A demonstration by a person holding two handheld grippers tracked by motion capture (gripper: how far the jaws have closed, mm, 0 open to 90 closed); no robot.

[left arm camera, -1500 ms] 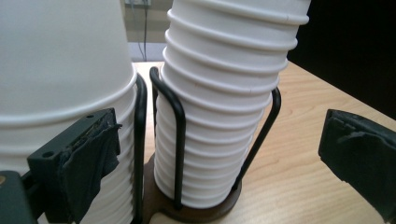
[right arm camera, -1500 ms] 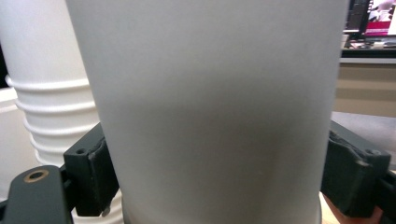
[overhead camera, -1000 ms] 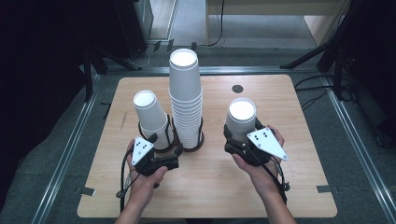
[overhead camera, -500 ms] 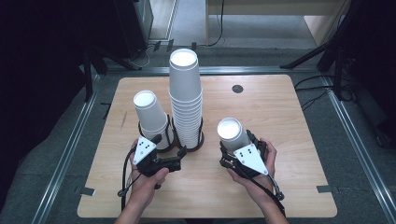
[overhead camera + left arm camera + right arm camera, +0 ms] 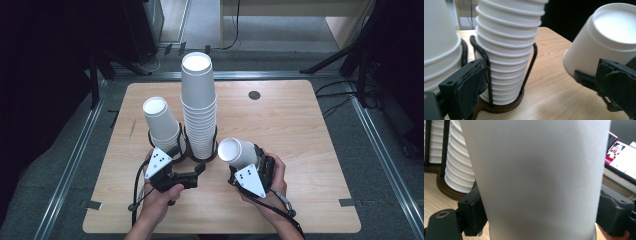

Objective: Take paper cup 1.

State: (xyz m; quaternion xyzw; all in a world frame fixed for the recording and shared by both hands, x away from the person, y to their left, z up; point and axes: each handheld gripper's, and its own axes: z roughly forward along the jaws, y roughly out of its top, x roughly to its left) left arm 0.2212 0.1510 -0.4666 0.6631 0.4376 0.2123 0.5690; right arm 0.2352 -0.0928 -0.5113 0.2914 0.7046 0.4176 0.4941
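A tall stack of upturned white paper cups (image 5: 199,100) (image 5: 506,50) stands in a black wire holder (image 5: 499,106) at mid-table. A shorter stack (image 5: 161,122) (image 5: 439,45) stands in its own holder just to its left. My right gripper (image 5: 250,159) (image 5: 540,215) is shut on a single white cup (image 5: 237,151) (image 5: 536,170) (image 5: 604,37), tilted with its closed bottom toward the tall stack, low over the table. My left gripper (image 5: 189,160) (image 5: 541,82) is open at the tall stack's base, one pad (image 5: 471,87) beside a wire post, holding nothing.
The wooden table (image 5: 300,130) has a small dark round hole (image 5: 254,95) at the back right. Metal rails and dark floor border the table. A lit screen (image 5: 624,157) shows off to the right in the right gripper view.
My right gripper came down and toward the near left with the cup, which tipped from upright toward the tall stack. The left gripper stayed put.
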